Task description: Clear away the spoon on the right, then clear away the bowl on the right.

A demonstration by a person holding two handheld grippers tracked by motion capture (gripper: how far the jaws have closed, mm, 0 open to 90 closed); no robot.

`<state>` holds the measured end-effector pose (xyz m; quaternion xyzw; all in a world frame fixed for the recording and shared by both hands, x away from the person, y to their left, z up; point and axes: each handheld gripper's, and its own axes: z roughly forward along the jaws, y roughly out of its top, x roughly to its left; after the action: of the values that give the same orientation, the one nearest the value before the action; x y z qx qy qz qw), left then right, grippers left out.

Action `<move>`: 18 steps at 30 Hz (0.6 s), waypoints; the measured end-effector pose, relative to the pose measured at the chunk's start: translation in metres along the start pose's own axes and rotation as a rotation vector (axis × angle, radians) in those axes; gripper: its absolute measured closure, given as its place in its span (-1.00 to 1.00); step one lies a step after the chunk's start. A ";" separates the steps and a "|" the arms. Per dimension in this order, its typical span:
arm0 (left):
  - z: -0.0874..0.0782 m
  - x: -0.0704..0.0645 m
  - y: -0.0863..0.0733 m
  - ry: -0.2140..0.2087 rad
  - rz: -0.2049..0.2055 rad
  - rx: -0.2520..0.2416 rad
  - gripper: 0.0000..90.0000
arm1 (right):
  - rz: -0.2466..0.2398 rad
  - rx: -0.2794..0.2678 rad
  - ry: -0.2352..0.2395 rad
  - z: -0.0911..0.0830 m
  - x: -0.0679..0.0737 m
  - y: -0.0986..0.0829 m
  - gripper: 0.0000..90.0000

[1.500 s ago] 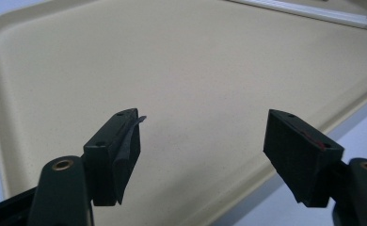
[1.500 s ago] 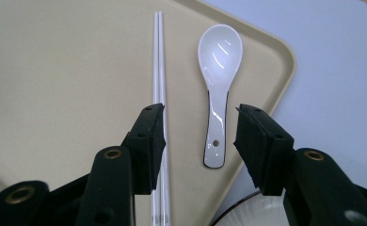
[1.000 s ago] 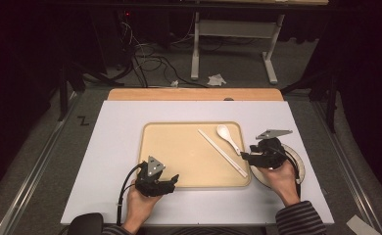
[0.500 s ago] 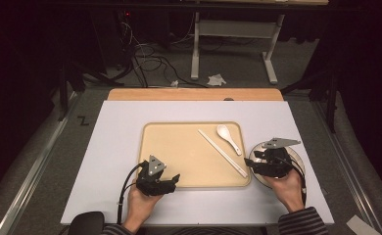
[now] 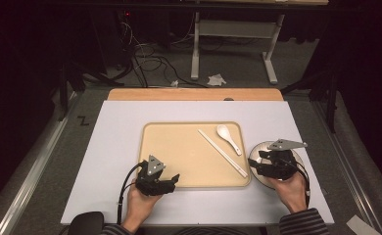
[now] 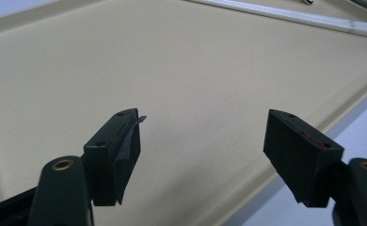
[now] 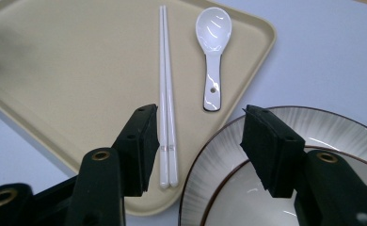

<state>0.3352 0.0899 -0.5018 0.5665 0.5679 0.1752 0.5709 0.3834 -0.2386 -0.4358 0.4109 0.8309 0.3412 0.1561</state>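
A white-topped desk (image 5: 130, 147) with a wooden strip along its far edge carries a beige tray (image 5: 179, 147) at its middle. Just beside the tray's right near corner, a white plate (image 7: 323, 127) with a dark inner ring and fine radial lines lies directly on the desk top, apart from the tray's edge.

Table brightly lit; surroundings dark; close views sharp.

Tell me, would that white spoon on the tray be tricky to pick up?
Probably slippery: the spoon looks glossy, like glazed ceramic. Likely stiff and breakable if dropped. It lies flat on the tray beside the chopsticks, so it probably won't roll.
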 end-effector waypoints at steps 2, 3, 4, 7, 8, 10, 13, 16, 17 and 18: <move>0.000 0.000 0.000 0.000 0.001 0.001 -0.38 | -0.003 -0.004 -0.001 0.000 0.000 -0.001 0.08; 0.000 0.000 0.000 -0.001 0.001 0.003 -0.38 | -0.009 -0.012 -0.004 0.000 0.000 -0.001 0.09; 0.000 0.001 0.000 0.000 0.004 0.005 -0.38 | -0.006 -0.008 -0.002 0.000 0.000 -0.002 0.09; -0.001 0.001 0.001 -0.004 0.000 0.002 -0.38 | -0.020 -0.025 -0.015 -0.002 0.000 -0.004 0.10; -0.001 0.001 0.001 -0.004 0.000 0.002 -0.38 | -0.020 -0.025 -0.015 -0.002 0.000 -0.004 0.10; -0.002 0.001 0.001 -0.004 -0.001 0.001 -0.38 | -0.009 -0.032 -0.020 -0.004 0.000 -0.005 0.10; -0.002 0.001 0.001 -0.007 -0.003 0.001 -0.38 | 0.007 -0.028 -0.021 -0.009 -0.003 -0.006 0.11; -0.002 0.001 0.001 -0.005 -0.002 0.000 -0.38 | 0.018 -0.020 -0.023 -0.010 -0.007 -0.007 0.13; -0.002 0.001 0.002 -0.006 -0.002 -0.001 -0.38 | 0.026 -0.017 -0.022 -0.011 -0.007 -0.007 0.15; -0.002 0.001 0.002 -0.006 -0.003 -0.002 -0.38 | 0.026 -0.017 -0.022 -0.011 -0.007 -0.007 0.15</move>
<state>0.3346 0.0919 -0.5002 0.5657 0.5669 0.1732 0.5732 0.3778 -0.2523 -0.4332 0.4240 0.8207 0.3458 0.1644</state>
